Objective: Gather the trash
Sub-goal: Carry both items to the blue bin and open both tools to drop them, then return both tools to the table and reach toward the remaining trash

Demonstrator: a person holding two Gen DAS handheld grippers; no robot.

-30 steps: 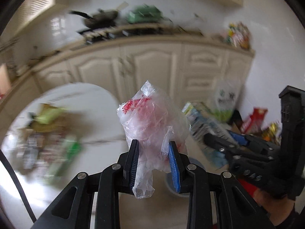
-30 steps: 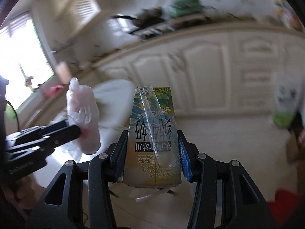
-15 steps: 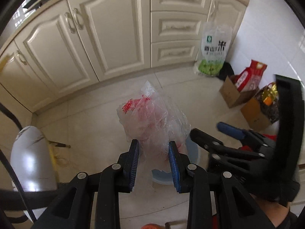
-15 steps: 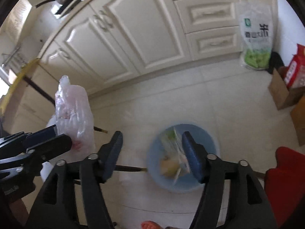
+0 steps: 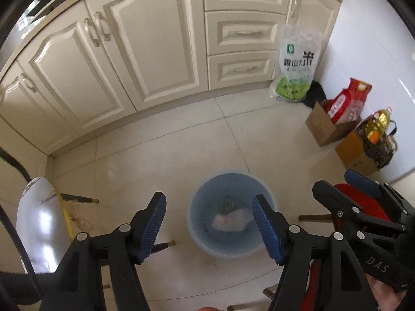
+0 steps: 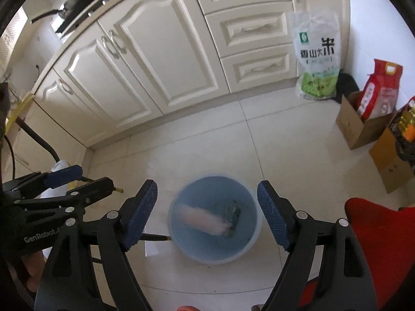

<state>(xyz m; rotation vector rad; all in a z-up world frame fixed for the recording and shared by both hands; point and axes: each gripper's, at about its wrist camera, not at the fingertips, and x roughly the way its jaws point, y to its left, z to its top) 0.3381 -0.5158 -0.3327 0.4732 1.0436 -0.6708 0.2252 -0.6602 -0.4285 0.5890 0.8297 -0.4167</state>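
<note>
Kitchen floor, pale glossy tiles (image 5: 181, 155), cream cabinets (image 5: 155, 51) behind. Round pale-blue plastic bin (image 5: 230, 215) sits on the tiles below both tools. Inside it: crumpled clear plastic bag with pink-red print (image 5: 230, 221), blurred, so I can't say if it's settled or mid-fall, plus a greenish carton (image 6: 232, 213) beside it.

Left gripper (image 5: 208, 226): jaws spread wide, nothing between the blue pads. Right gripper (image 6: 207, 212): same, wide apart and empty. Both hang above the bin, not touching it.

Step, as I read it: drop-off, both items in the bin. Next move would call for swinging both tools away from the bin to find more trash; nothing loose shows on the floor in either view.

View differences: right wrist shows the bag elongated across the bin with the carton at its right end, and a dark pan (image 6: 77, 7) on the counter. Left wrist shows a white marbled tabletop edge (image 5: 39, 223) at lower left, and only a dark speck of the carton.

Further out: green-and-white rice bag (image 5: 298, 64), cardboard boxes (image 5: 329, 129) by the wall.
</note>
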